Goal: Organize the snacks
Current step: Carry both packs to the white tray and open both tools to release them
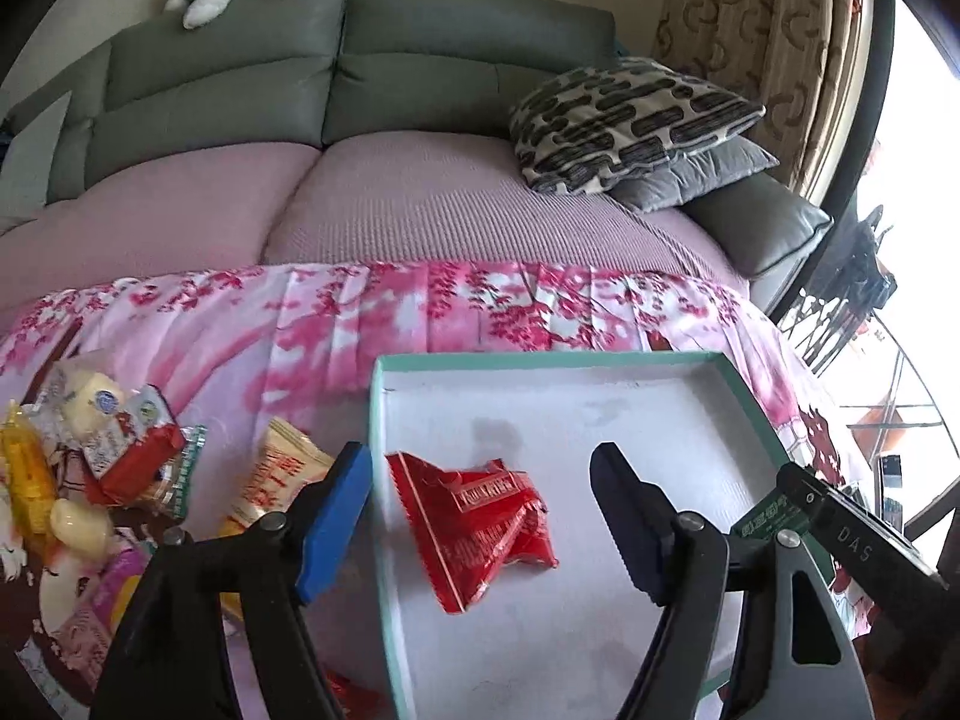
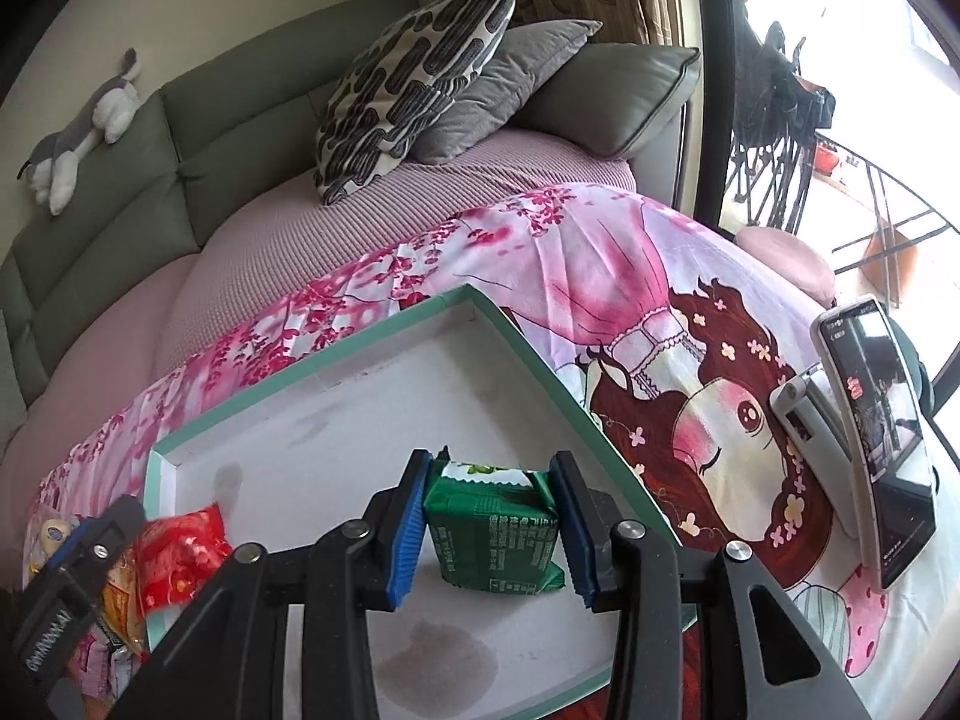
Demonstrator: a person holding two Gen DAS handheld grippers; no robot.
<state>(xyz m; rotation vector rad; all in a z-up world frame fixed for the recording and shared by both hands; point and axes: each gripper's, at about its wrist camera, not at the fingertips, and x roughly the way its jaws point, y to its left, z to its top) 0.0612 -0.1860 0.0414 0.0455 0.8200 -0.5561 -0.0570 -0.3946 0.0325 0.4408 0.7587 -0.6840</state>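
One red pack (image 1: 480,525) sits in the tray (image 1: 540,360), your left tongs (image 1: 480,516) apart; right tongs (image 2: 489,525) clamp a green pack (image 2: 495,531); pile (image 1: 90,462) at the tray's left remains.

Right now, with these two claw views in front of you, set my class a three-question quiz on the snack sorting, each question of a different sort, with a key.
1. True or false: the red packet lies inside the teal-rimmed tray.
2. Which claw grips a snack? A) left claw B) right claw C) neither
3. Fill in: the packet between the right claw's pads is ____ in colour.

Key:
1. True. It rests on the tray floor, with the left claw's pads apart on either side and not pressing it.
2. B. Its pads press the green packet above the tray.
3. Green.
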